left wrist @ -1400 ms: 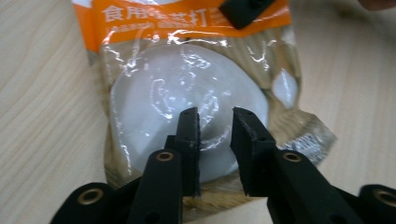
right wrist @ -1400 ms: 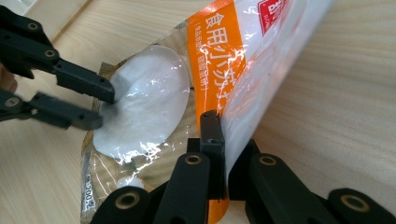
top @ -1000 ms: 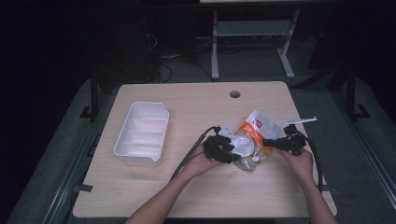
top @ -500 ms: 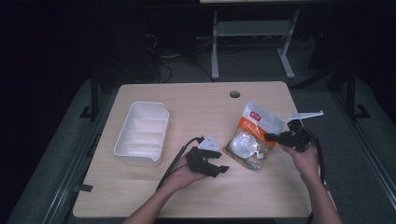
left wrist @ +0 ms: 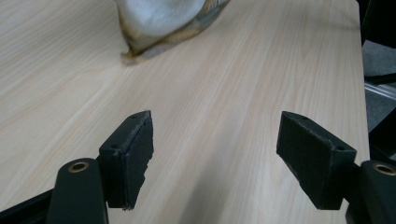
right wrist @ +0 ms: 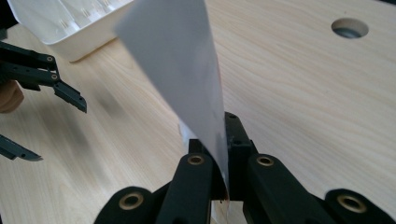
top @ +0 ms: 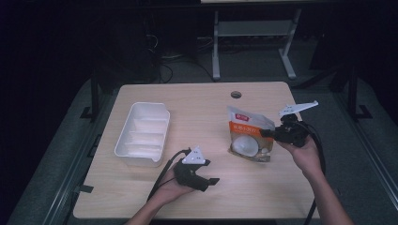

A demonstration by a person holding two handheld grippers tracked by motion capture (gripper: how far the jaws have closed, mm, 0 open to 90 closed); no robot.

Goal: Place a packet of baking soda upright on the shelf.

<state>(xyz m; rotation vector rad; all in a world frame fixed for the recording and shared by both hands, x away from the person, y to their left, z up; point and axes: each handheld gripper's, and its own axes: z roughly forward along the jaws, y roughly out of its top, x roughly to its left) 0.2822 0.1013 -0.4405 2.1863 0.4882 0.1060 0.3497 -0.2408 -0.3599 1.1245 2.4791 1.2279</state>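
A printed snack pouch (top: 248, 136), orange and white, stands upright on the wooden table (top: 197, 108), right of centre. My right gripper (top: 268, 133) is shut on the pouch's right edge and holds it up; in the right gripper view the pouch (right wrist: 182, 70) rises as a pale sheet pinched between the black jaws of that gripper (right wrist: 215, 137). My left gripper (top: 210, 183) hovers near the table's front, left of the pouch. Its jaws have just been opening and stand wide with nothing between them (left wrist: 215, 135). The pouch's lower corner (left wrist: 163, 23) lies ahead of them.
A white divided tray (top: 141, 133) sits at the left of the table, also seen as the tray (right wrist: 60, 28) in the right gripper view. A round cable hole (top: 236, 94) lies near the far edge. Bare wood spreads between tray and pouch. Cables trail from both grippers.
My left gripper let go of the pouch, pulled back toward the front left and opened. My right gripper rose, tipping the pouch from lying flat to standing upright.
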